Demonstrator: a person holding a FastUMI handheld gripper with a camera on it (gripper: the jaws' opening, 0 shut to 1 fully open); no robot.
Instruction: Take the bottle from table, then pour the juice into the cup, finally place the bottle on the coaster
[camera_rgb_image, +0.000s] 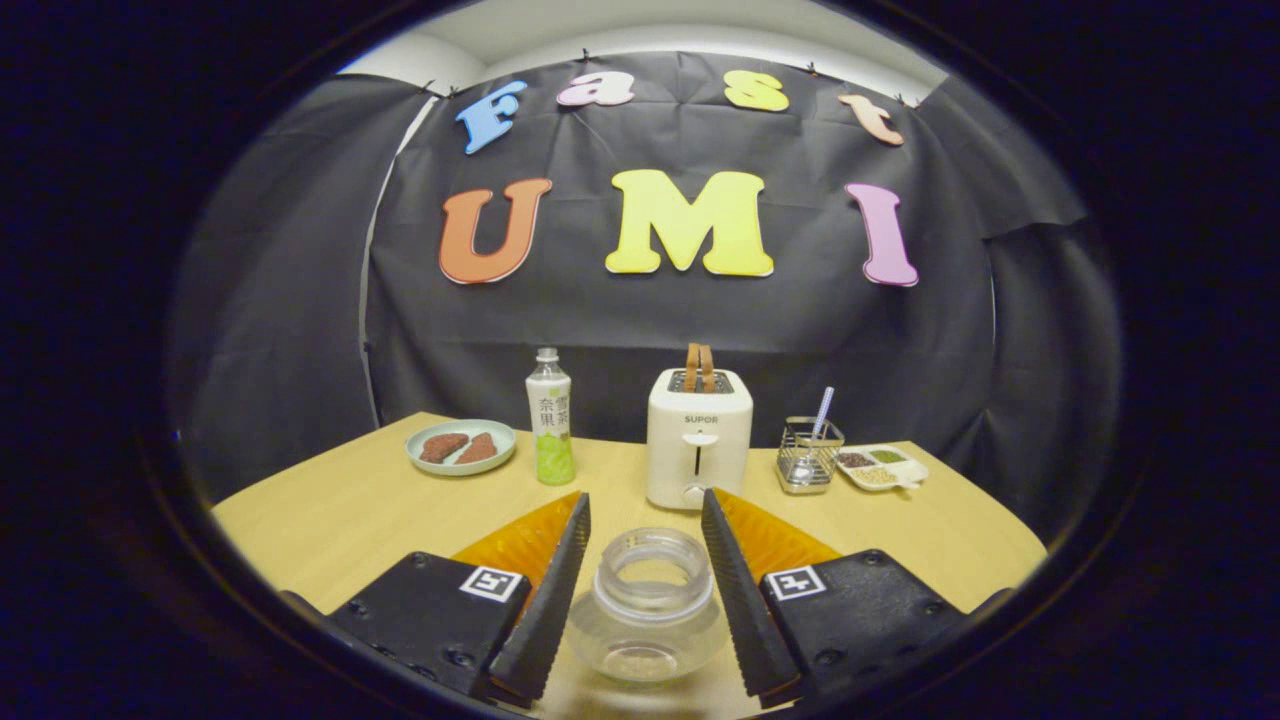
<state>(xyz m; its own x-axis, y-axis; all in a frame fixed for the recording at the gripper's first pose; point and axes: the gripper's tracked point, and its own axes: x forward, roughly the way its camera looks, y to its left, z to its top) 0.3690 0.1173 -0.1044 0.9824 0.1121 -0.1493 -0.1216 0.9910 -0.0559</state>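
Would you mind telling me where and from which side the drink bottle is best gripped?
Grip the bottle around its straight labelled middle, coming in level from the front. It stands upright with open table before it; the plate lies to one side and the toaster to the other. The gripper is open, its fingers either side of the glass jar.

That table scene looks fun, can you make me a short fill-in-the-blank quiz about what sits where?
1. The clear glass jar sits between the gripper jaws, which are ____ and not touching it.
2. The bottle stands between the toaster and the ____.
3. Two slices of ____ stick up from the toaster.
4. The wire basket holds a striped ____.

Missing words: open; plate; bread; straw
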